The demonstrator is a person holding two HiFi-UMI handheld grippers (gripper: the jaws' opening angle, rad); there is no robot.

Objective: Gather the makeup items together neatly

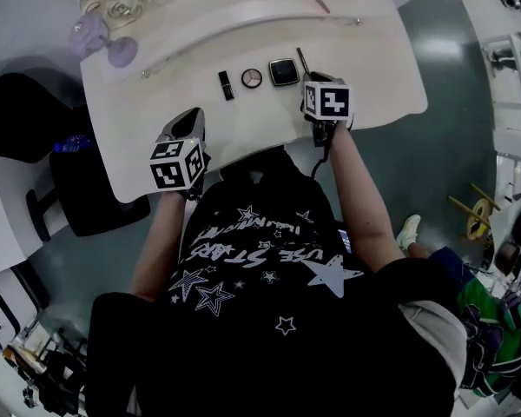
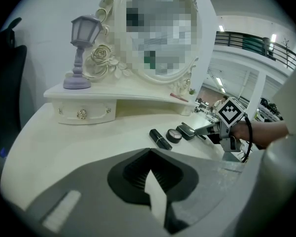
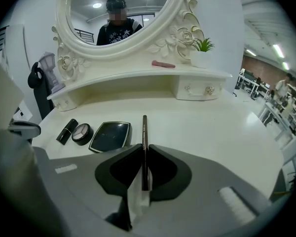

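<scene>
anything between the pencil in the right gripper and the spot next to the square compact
Nothing visible: the right gripper is shut on the makeup pencil, and the tabletop right of the square compact is bare.

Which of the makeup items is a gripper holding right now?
The thin dark pencil: the fingers of the right gripper are shut on it. The lipstick tube, round compact and squarish black compact lie free on the table, side by side.
</scene>
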